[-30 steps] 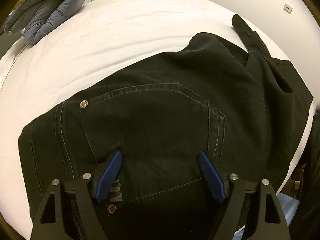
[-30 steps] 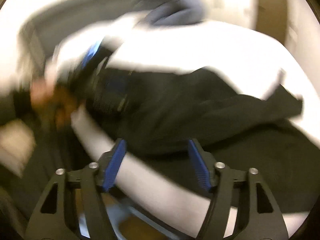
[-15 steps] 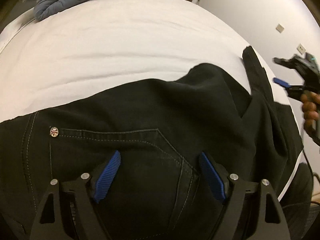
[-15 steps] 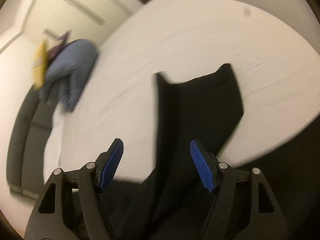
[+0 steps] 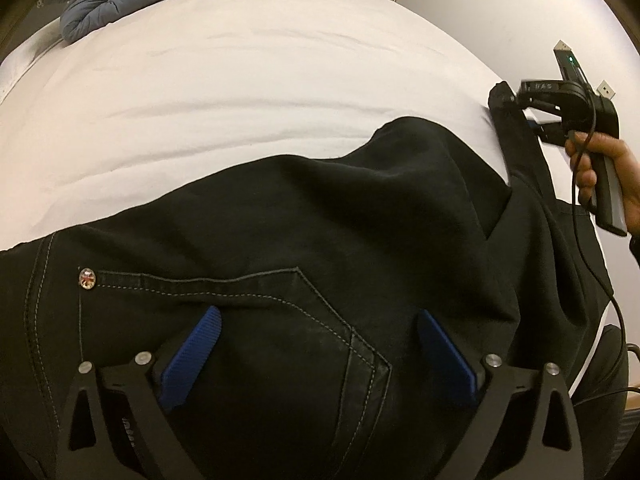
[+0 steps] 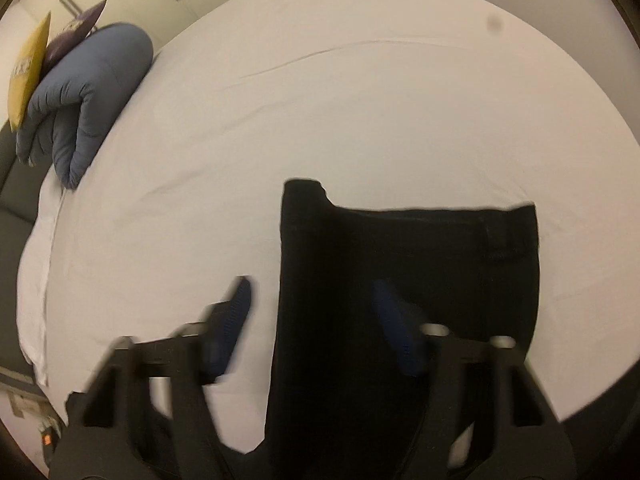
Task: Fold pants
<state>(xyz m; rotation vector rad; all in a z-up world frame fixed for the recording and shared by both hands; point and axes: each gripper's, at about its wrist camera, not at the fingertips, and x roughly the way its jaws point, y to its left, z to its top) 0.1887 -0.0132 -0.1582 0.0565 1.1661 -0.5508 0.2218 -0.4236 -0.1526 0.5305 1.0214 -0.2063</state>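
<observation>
Left gripper (image 5: 318,354): fingers (image 5: 192,354) spread wide and opening further, poised over the back pocket (image 5: 256,320) of the pants (image 5: 320,220), nothing clamped between them.

Pants: black, spread along the near edge of the bed (image 5: 240,80), seat side up, a rivet (image 5: 87,279) at the pocket corner, one leg running toward the right edge.

Right gripper (image 6: 316,320): fingers (image 6: 236,312) closing, motion-blurred; the leg's side edge stood between them, one finger over the white sheet and the other over the black cloth. Pads not seen pressing on the cloth. In the left view it was held in a hand (image 5: 604,172) at the leg's hem (image 6: 420,216).

Bed: white sheet, lightly creased.

Blue quilt (image 6: 84,96): rolled, at the far left corner, a yellow cushion (image 6: 28,64) behind it.
</observation>
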